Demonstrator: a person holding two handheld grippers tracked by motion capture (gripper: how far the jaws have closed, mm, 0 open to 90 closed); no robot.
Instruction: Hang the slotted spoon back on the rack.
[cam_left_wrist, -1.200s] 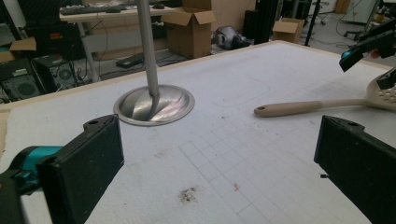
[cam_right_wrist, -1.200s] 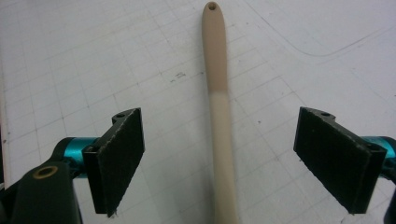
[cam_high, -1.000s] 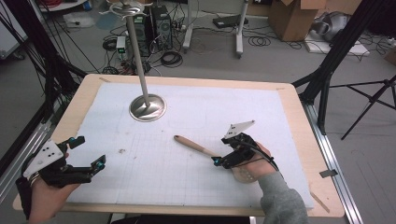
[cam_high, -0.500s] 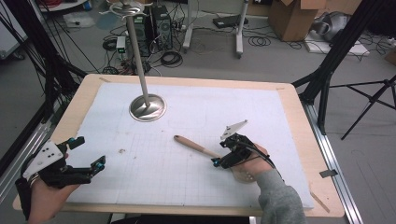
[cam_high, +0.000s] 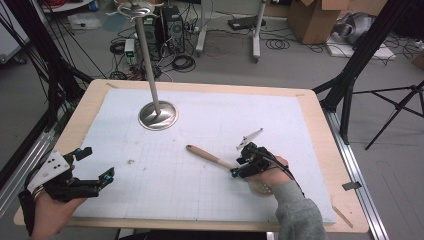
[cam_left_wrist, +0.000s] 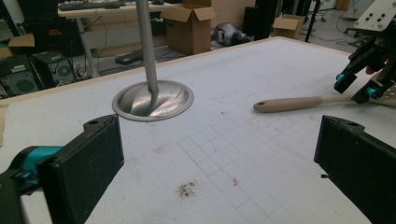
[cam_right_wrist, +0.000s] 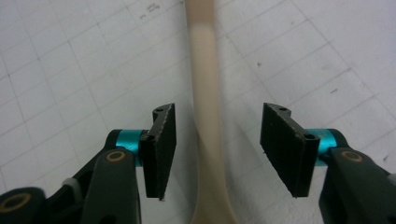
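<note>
White gridded foam mat (cam_high: 200, 200) covered table. Long pale wooden spoon (cam_right_wrist: 205, 93) lay flat, right of steel-based pole stand (cam_high: 157, 115). Right gripper (cam_right_wrist: 217, 149) straddled spoon neck, jaws just closing, pads not yet touching. Left gripper (cam_left_wrist: 210, 154) wide, empty. Spoon likely light, stiff, smooth; slim neck best grip.
</note>
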